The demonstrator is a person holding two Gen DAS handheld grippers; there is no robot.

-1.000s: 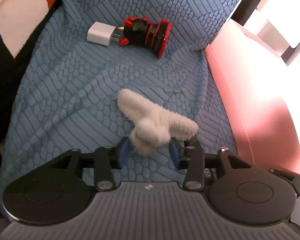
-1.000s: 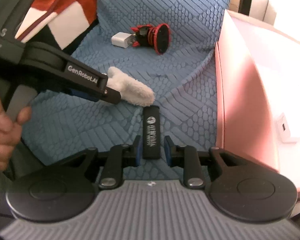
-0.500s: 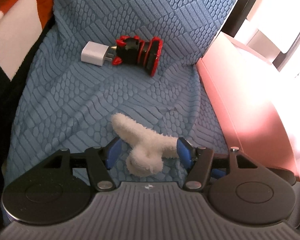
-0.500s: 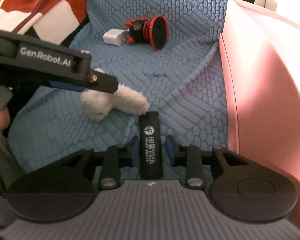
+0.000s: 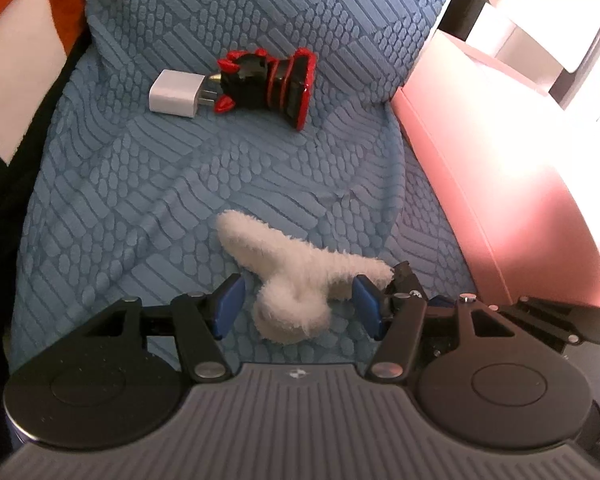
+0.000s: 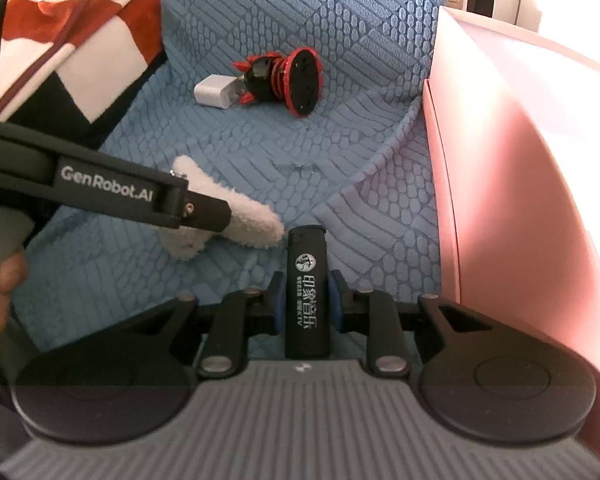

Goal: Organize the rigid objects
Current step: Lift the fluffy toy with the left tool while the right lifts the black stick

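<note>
My right gripper (image 6: 304,304) clamps a black lighter (image 6: 306,292) lengthwise; pink box (image 6: 512,200) lies right; left gripper (image 5: 295,306) spread around fluffy white toy (image 5: 295,284).

Daylight floods in from my upper right, blowing out the pink box (image 5: 540,184). Fisheye bends edges; the blue cloth (image 5: 179,184) stays sharp.

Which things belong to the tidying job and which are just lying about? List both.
Job:
black lighter, gripped by right gripper
white charger plug
red-and-black mount
pink box

Lying about:
white fluffy piece, loose between open left gripper jaws
blue textured cover
patterned blanket
</note>
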